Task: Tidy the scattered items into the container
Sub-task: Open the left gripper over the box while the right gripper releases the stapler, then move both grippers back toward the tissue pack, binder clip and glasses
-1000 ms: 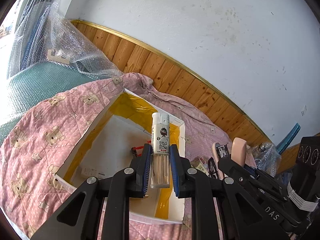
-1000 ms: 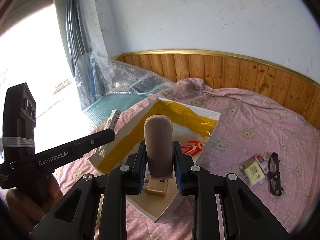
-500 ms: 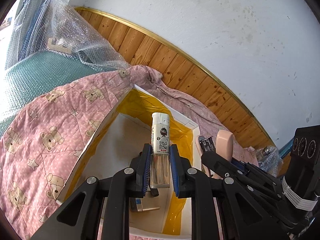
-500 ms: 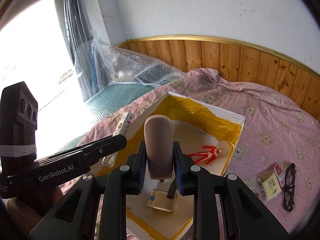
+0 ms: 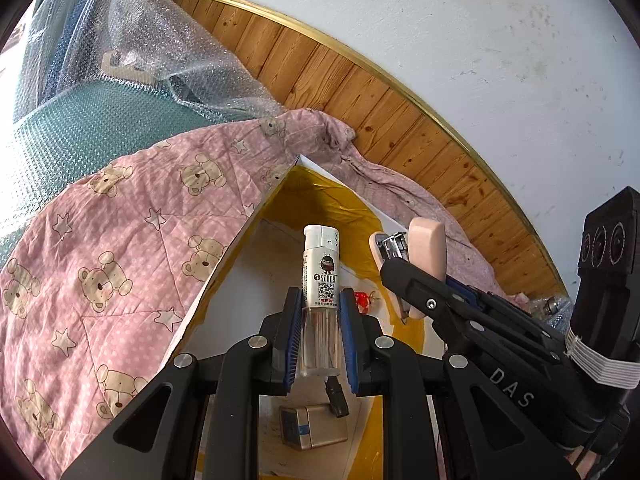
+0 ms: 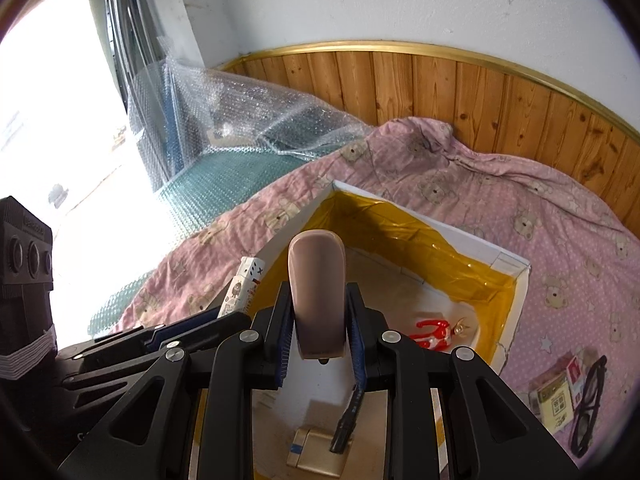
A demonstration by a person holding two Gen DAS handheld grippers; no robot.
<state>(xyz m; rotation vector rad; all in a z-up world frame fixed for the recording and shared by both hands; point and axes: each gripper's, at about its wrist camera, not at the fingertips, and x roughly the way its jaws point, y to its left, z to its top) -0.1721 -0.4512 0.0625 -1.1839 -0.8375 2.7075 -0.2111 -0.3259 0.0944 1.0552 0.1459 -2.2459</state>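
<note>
My left gripper is shut on a white lighter with a clear lower body, held upright above the white box lined with yellow tape. My right gripper is shut on a pink stapler, also over the box. In the left wrist view the stapler shows at right with its metal underside visible. The right wrist view shows the lighter at left. Inside the box lie a red figurine, a gold rectangular item and a black pen-like stick.
The box rests on a pink bear-print quilt. Black glasses and small packets lie on the quilt right of the box. Bubble wrap covers things at the back left. Wood panelling runs behind.
Both grippers have moved forward and lower over the box with their items still held. The box interior now fills more of both views.
</note>
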